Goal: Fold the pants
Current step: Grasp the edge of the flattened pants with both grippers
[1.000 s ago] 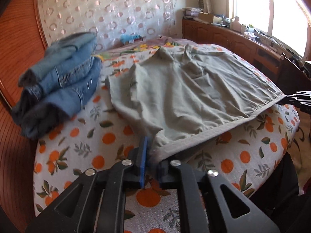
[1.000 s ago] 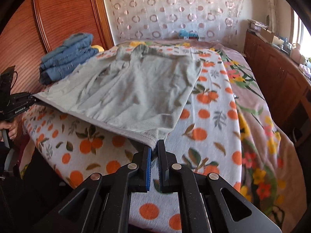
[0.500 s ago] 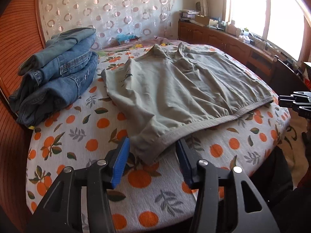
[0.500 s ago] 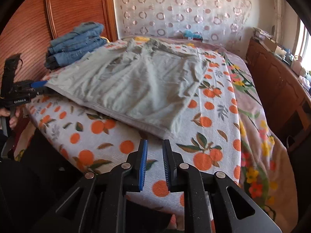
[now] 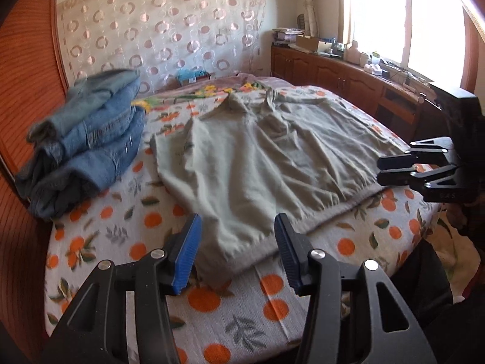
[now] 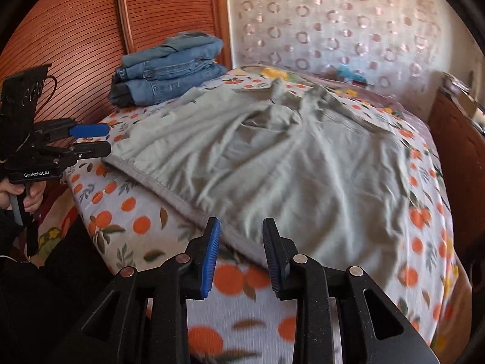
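Pale grey-green pants [image 5: 257, 157] [image 6: 288, 163] lie spread flat on the orange-print bed sheet [image 5: 121, 215], their banded edge towards me. My left gripper [image 5: 236, 221] stands open over one corner of that edge; the cloth lies between the blue pads [image 5: 188, 242] without touching them. In the right wrist view the left gripper [image 6: 103, 140] hovers just off the same corner. The right gripper [image 6: 242, 223] is opening its jaws over the opposite corner, with the band lying loose between them. From the left wrist view the right gripper [image 5: 380, 170] shows at the right, beside the pants.
A stack of folded blue jeans [image 5: 91, 139] [image 6: 169, 72] sits at the bed's back left by a ribbed wooden panel [image 6: 75, 30]. Wooden cabinets [image 5: 348, 72] with clutter run under the window. A hand [image 6: 30, 200] holds the left gripper's handle. The bed edge drops off near me.
Both grippers were shut on the band's corners and have let go, jaws parting. The lifted edge has dropped flat onto the sheet. The right gripper has shifted sideways and rolled.
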The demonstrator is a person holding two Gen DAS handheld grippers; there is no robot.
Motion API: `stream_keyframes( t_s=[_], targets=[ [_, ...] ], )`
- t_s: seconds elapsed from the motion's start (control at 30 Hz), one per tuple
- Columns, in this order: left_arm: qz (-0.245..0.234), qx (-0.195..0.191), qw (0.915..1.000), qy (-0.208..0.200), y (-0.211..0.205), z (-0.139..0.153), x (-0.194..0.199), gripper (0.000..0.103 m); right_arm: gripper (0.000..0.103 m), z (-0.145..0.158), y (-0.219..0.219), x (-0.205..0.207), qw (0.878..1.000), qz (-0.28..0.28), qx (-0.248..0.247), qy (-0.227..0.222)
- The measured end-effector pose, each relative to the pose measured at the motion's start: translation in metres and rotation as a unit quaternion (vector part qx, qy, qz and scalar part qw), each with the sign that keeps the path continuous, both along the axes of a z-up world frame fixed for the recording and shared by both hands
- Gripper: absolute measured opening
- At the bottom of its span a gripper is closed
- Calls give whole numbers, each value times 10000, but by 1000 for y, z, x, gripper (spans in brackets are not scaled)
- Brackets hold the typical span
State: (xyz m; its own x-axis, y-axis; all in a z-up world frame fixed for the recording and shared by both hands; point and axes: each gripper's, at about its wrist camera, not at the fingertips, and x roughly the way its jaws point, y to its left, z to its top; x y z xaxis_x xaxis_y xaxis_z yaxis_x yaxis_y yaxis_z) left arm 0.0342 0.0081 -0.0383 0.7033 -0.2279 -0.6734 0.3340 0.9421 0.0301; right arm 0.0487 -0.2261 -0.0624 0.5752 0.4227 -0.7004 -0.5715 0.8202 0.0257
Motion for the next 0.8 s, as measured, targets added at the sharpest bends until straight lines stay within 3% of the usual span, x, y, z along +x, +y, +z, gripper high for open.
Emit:
stream_keyframes(
  t_s=[0.37,0.6,0.8],
  targets=[
    [-317,295,9990,63,-7,19,104,51,30,23,-32,107,9995,-210,-245,-38],
    [-136,484,9975,490,-16,6,183,49,30,13,-46,178,9983,-381,-434,118],
    [134,600,9959,669,-16,-10,221,47,30,-1,-56,227,9975,-432,-437,352]
  ],
)
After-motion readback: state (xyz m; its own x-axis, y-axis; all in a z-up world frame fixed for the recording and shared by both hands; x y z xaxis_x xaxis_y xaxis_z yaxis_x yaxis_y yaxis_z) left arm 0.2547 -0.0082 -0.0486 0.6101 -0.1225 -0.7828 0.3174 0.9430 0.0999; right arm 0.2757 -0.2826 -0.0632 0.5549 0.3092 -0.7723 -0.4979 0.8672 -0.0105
